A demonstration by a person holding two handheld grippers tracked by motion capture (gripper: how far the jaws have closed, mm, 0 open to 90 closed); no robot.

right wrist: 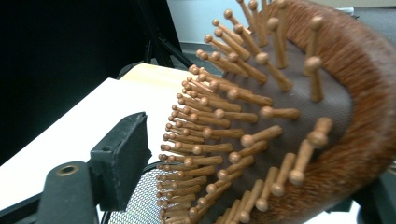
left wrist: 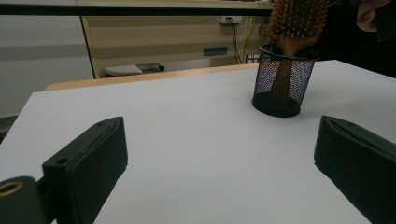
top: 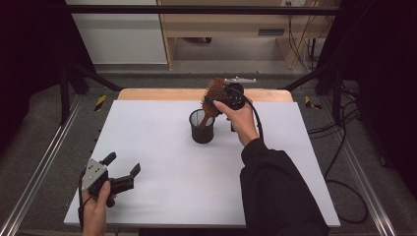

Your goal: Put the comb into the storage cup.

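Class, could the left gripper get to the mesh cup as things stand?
Probably yes: the left gripper is open, with bare table between it and the mesh cup, though the right gripper holds the hairbrush there.

The white rectangular tabletop (top: 162, 162) lies bare across its left, near and right stretches, so a gripper can pass freely there. The one obstacle standing on it is the black wire-mesh cylindrical cup (top: 202, 129), right of centre toward the far edge, with a wooden paddle hairbrush with peg bristles (top: 213, 96) sticking up from it. The person's right hand (top: 241, 120) and dark sleeve (top: 275, 191) block the approach from the right.
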